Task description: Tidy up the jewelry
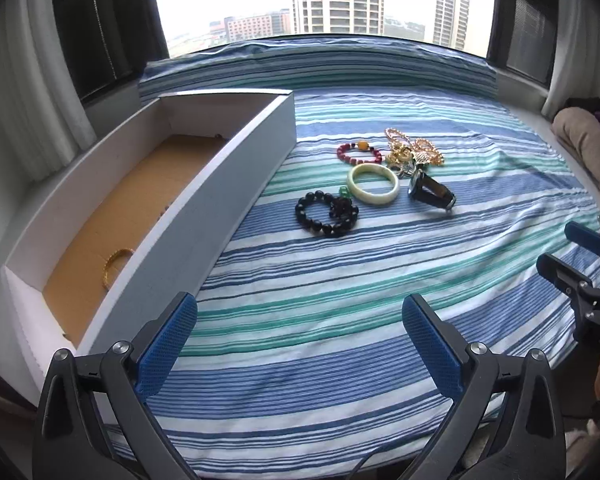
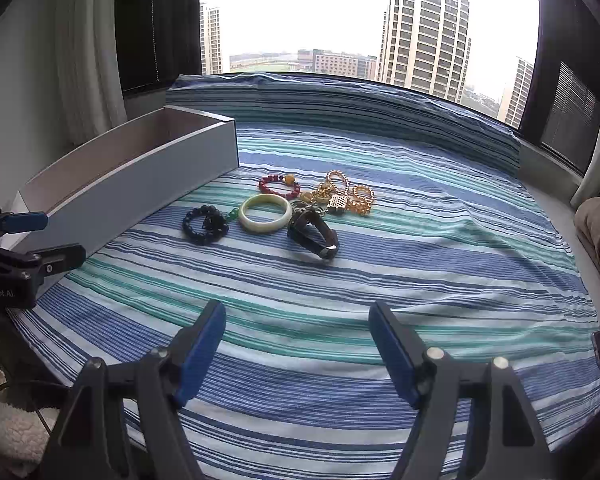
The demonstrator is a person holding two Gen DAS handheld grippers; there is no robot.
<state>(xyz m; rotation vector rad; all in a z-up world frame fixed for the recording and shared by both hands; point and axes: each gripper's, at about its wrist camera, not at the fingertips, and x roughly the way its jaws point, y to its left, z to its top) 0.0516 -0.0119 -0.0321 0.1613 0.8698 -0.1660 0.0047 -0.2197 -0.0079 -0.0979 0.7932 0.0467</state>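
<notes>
A wide window [image 2: 340,20] admitted flat, overcast daylight, with high-rise towers [image 2: 424,28] visible outside. White curtains [image 1: 24,92] hung at the left. A blue, white and green striped sheet [image 1: 340,280] covered the window-side platform.

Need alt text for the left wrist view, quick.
Open left gripper, empty, over a blue-striped bedsheet. Ahead lie a black bead bracelet, pale jade bangle and gold chains; a long white box sits left.
</notes>
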